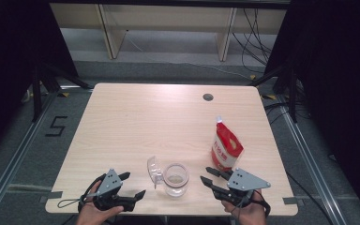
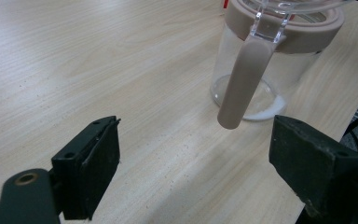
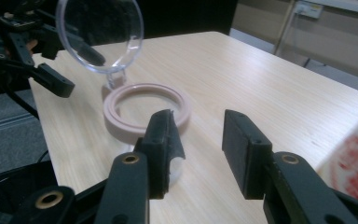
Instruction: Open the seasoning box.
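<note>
A clear jar (image 1: 176, 179) with a pale pink collar stands near the table's front edge, its round clear lid (image 1: 153, 169) hinged up on its left. My left gripper (image 1: 135, 183) lies left of it, jaws wide open and empty. In the left gripper view the jar (image 2: 265, 65) and its pink clasp strap (image 2: 244, 79) are just ahead of the left gripper (image 2: 196, 128). My right gripper (image 1: 205, 174) is right of the jar, partly open with nothing between its pads. The right gripper view shows the collar (image 3: 144, 109) and lid (image 3: 100, 32) beyond the right gripper (image 3: 198, 126).
A red and white pouch (image 1: 226, 146) stands upright just behind the right gripper, and its edge (image 3: 354, 158) shows at the right of the right gripper view. A cable hole (image 1: 208, 97) sits near the far edge of the wooden table (image 1: 145, 122). The table's front edge is close under both hands.
</note>
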Motion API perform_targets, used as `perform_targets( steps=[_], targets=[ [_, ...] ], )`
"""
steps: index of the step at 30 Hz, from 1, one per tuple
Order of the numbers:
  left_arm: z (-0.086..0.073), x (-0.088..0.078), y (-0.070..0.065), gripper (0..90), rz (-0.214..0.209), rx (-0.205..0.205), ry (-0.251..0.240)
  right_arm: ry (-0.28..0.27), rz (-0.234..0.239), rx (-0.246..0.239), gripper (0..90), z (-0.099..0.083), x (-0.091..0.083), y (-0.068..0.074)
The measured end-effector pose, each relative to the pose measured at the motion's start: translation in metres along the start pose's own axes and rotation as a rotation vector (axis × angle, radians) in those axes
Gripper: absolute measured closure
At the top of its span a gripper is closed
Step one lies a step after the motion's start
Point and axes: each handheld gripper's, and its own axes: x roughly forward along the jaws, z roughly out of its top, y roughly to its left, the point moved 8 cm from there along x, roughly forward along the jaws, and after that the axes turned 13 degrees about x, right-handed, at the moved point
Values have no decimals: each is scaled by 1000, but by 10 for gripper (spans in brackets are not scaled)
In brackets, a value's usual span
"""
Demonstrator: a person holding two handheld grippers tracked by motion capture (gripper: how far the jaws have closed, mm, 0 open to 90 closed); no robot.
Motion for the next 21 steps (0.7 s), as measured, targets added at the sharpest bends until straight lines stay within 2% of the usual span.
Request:
perform_targets(
  steps=[1,3,9,10,13,16,18,21],
  targets=[
    [0,0,-1,160,1,-6,4,-5,-3,-10,628,-1,-3,-3],
    [0,0,-1,160,6,-4,10,-9,-18,0,611,-4,-8,-8],
    [-1,0,-1,161,7,-11,7,-13,-69,54,579,-12,-21,-20],
    [-1,0,-1,160,7,-11,8,-15,-90,39,578,-13,-23,-23],
    [-1,0,-1,160,3,-12,6,-2,-98,67,569,-19,-27,-26],
    [-1,0,-1,160,2,-14,3,-12,-130,63,558,-22,-31,-31],
    [0,0,-1,160,-3,-13,3,5,-142,81,549,-25,-34,-34],
    [1,0,-2,160,-2,-11,2,-10,-174,82,522,-28,-39,-41]
  ],
)
